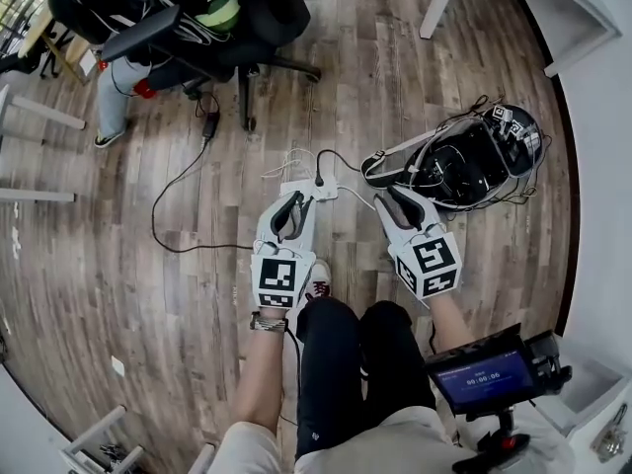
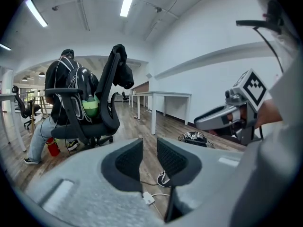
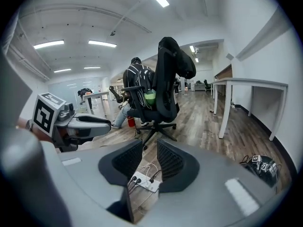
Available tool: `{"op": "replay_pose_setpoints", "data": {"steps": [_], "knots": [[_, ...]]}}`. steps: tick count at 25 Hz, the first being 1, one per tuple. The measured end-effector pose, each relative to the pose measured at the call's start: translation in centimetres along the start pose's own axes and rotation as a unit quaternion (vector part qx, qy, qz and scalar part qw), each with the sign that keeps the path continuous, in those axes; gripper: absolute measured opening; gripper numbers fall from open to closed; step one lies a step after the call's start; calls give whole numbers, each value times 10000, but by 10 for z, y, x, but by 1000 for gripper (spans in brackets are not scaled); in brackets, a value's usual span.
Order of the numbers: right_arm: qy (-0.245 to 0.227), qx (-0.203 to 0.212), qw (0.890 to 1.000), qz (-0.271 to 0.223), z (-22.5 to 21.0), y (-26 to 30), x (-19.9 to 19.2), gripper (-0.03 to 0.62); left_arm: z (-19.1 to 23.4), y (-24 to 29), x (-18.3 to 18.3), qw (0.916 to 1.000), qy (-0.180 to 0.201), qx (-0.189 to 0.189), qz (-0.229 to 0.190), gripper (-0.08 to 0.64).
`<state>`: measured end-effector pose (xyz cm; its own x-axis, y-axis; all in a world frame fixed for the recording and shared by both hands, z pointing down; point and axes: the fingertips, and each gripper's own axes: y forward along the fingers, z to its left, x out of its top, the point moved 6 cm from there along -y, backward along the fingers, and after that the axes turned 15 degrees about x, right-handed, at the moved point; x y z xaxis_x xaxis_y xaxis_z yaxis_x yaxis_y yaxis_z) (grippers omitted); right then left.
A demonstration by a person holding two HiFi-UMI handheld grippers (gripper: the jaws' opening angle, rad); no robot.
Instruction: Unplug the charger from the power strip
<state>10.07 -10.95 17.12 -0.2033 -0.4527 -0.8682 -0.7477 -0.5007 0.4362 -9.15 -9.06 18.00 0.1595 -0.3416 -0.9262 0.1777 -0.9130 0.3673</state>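
Note:
A white power strip [image 1: 308, 190] lies on the wood floor with a black plug [image 1: 319, 179] and white cables in it. My left gripper [image 1: 292, 205] hovers just short of the strip, over its left end. My right gripper [image 1: 394, 203] hangs to the strip's right. Both are open with nothing between the fingers. In the right gripper view the power strip [image 3: 146, 182] with dark plugs shows below the right gripper [image 3: 149, 151]. Under the left gripper [image 2: 149, 148] a small white adapter [image 2: 148, 198] on a cable lies on the floor.
A black helmet-like device [image 1: 476, 156] tangled with cables sits on the floor to the right. A black office chair [image 1: 222, 28] with a seated person stands beyond the strip. A black cable [image 1: 173, 200] loops left. My shoe [image 1: 318, 282] is near the strip. White table legs [image 1: 439, 3] stand farther off.

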Motion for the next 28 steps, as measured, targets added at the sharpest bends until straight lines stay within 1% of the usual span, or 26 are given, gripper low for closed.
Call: {"op": "replay_pose_setpoints", "data": {"steps": [5, 11, 14, 20, 24, 26, 28], "knots": [[34, 12, 10000, -9, -23, 38, -49, 106, -1, 30, -62, 10000, -17, -29, 80, 86], [158, -5, 9998, -129, -43, 72, -103, 113, -3, 56, -130, 9999, -45, -19, 128, 86], [181, 20, 9997, -141, -50, 86, -129, 117, -1, 69, -158, 9999, -80, -24, 123, 86], [269, 32, 9996, -103, -69, 105, -178, 124, -4, 92, -207, 9995, -301, -23, 125, 86], [309, 92, 9995, -52, -76, 117, -202, 127, -7, 104, -233, 9996, -252, -10, 149, 86], [304, 123, 9995, 37, -78, 125, -213, 135, -7, 109, -249, 9996, -133, -66, 233, 86], [334, 157, 9992, 127, -79, 133, -228, 150, -4, 110, -267, 9992, 7, -162, 361, 106]]}}
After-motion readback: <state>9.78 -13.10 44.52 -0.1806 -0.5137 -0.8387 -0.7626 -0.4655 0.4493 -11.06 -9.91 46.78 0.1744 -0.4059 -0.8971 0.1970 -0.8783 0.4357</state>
